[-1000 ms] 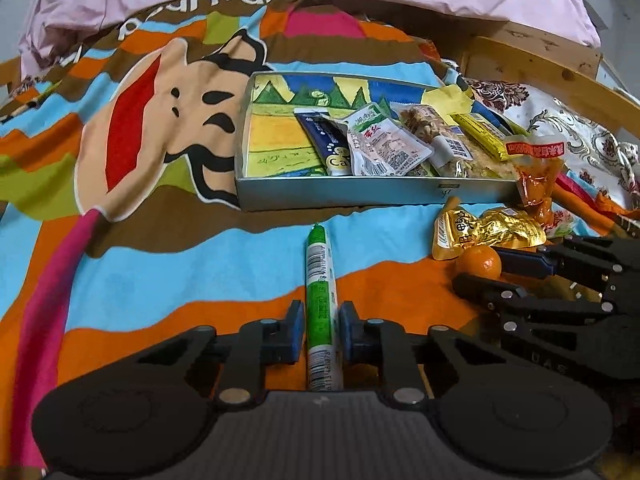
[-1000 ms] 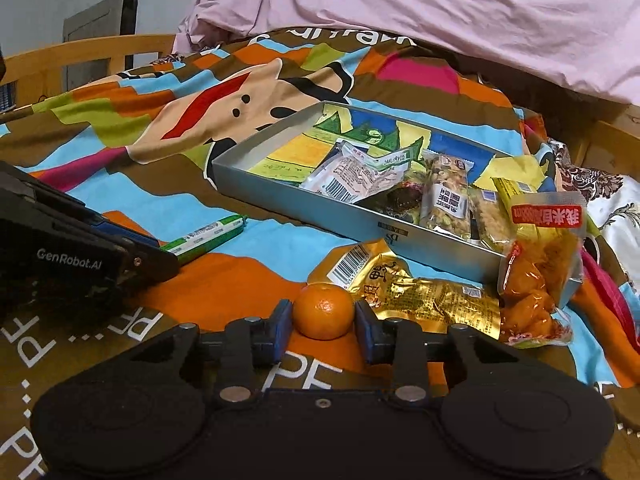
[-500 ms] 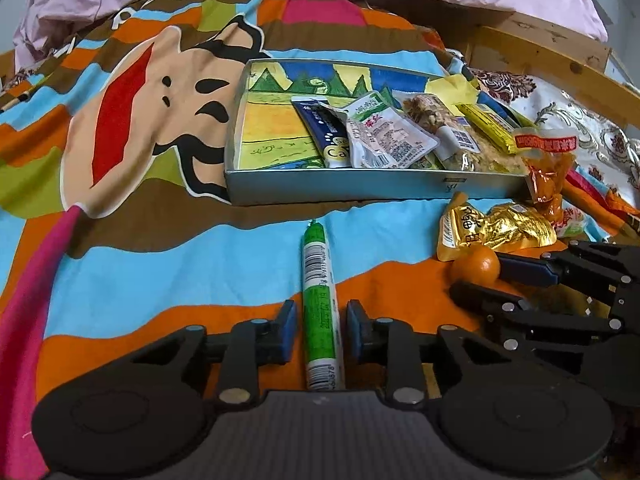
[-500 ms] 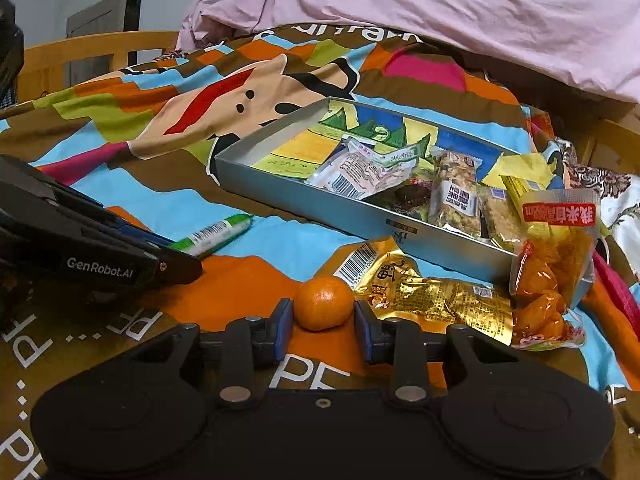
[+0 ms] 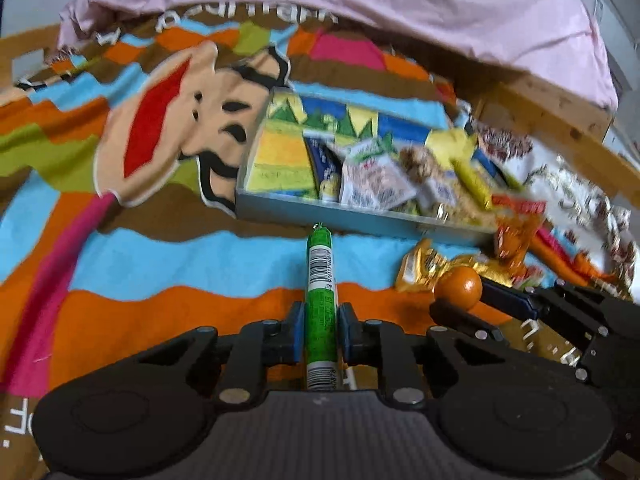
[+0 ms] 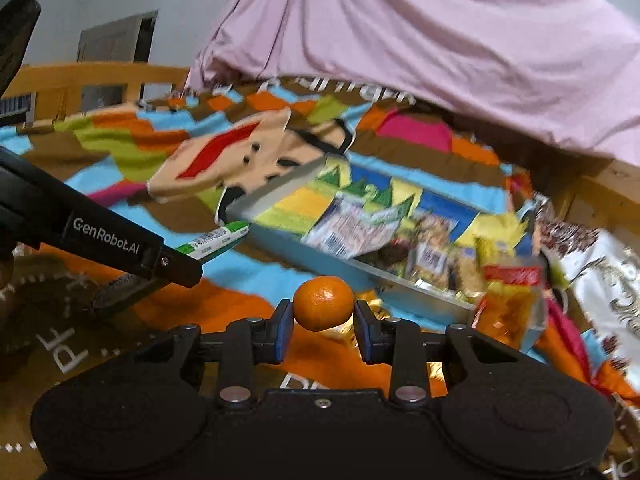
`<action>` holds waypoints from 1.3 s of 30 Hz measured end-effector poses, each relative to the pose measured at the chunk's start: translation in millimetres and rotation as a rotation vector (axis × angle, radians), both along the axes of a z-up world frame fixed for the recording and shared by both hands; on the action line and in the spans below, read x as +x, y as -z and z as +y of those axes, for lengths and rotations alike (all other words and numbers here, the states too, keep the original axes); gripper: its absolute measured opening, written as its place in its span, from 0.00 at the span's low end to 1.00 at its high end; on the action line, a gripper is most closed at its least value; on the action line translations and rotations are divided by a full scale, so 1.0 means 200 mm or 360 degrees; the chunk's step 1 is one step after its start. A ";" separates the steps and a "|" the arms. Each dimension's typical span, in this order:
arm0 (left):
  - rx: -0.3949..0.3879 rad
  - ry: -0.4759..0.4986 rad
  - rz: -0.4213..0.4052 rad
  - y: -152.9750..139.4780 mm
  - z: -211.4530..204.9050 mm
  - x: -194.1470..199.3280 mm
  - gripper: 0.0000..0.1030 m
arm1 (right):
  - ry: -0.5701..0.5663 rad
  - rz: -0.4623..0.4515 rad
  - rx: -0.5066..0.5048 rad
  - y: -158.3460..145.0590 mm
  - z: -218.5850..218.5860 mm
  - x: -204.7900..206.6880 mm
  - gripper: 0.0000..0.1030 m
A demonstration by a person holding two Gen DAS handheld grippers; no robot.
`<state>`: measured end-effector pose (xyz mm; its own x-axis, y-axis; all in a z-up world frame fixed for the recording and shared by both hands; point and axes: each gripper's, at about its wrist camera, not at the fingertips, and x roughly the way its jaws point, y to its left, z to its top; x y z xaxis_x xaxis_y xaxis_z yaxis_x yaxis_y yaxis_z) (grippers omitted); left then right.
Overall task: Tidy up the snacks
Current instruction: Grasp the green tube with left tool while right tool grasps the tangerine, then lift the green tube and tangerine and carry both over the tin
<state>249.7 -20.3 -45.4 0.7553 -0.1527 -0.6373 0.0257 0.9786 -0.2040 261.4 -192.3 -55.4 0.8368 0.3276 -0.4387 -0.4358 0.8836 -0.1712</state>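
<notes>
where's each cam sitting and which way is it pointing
Left wrist: sits on the left tool, looking forward and down along its fingers at the green stick snack it grips, the tin box beyond; the right tool shows at right.
Right wrist: sits on the right tool, facing the box over the orange it grips; the left tool enters from the left.
Shared: box, stick snack, orange, blanket, pink bedding.

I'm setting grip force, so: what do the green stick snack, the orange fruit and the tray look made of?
Green stick snack: glossy plastic film, printed barcode, likely soft inside. Orange fruit: real peel, dimpled with slight sheen. Tray: grey, thin straight walls, looks like sheet metal, possibly coated card.
</notes>
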 end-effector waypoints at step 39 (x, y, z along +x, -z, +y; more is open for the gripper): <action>0.0048 -0.0365 -0.0143 0.08 -0.10 0.83 0.19 | 0.0281 0.0067 0.0292 0.12 -0.14 0.64 0.34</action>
<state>415.1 -40.7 -61.6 0.8220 0.0472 -0.5676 -0.1808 0.9666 -0.1815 389.9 -220.6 -79.4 0.8703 0.2553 -0.4211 -0.2753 0.9613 0.0138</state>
